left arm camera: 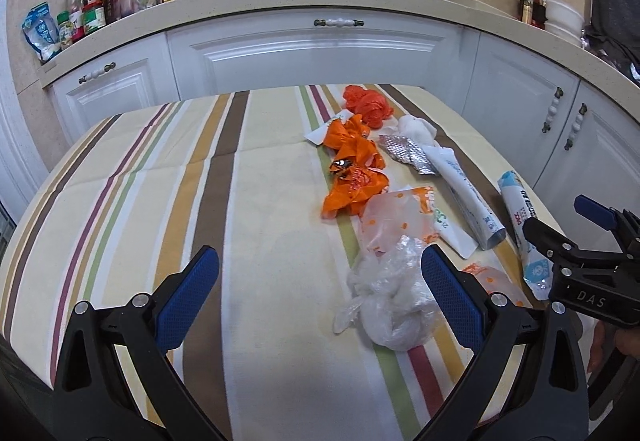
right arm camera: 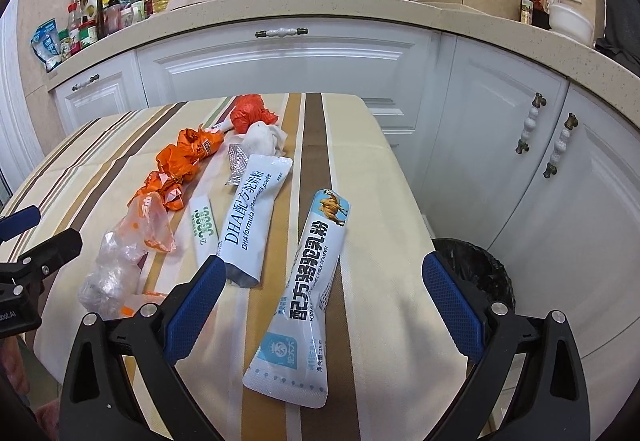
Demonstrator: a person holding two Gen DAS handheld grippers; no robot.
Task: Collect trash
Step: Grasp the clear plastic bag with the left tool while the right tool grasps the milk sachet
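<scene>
Striped cloth, cream w/ brown, ochre, green and maroon bands, covers the table point(left arm camera: 168, 177), the ref. landmark here; all trash lies on its right half as seen from the left wrist view. Hidden/cut off: waste bin point(right arm camera: 476, 269) w/ black liner sits just off the table's right edge, only partly visible behind the right gripper point(right arm camera: 320, 281) finger; camel milk sachet point(right arm camera: 304, 293) lower part in left wrist view is blocked by that gripper's body; a small orange-printed wrapper point(left arm camera: 492, 279) near the table's front edge is mostly covered by the left gripper point(left arm camera: 320, 281) finger, type not readable; blister foil point(left arm camera: 408, 155) is half under the tissue wad point(left arm camera: 416, 127) and the DHA sachet point(right arm camera: 252, 217). Trash appearance: clear crumpled film ball point(left arm camera: 388, 301), nearest the table's front, translucent white; printed clear bag point(left arm camera: 396, 217) w/ orange dots just behind it; crumpled orange wrapper strip point(left arm camera: 352, 169) running toward the table's far edge; red-orange bag knot point(left arm camera: 366, 105) at the far edge; narrow white strip packet point(right arm camera: 204, 225) beside the DHA sachet; both sachets white/light blue, flat, lying lengthwise. Left gripper: jaws wide apart, empty, right finger touching or just over the film ball, cannot tell which. Right gripper: jaws wide apart, empty, straddling the camel milk sachet over the table's front right corner.
</scene>
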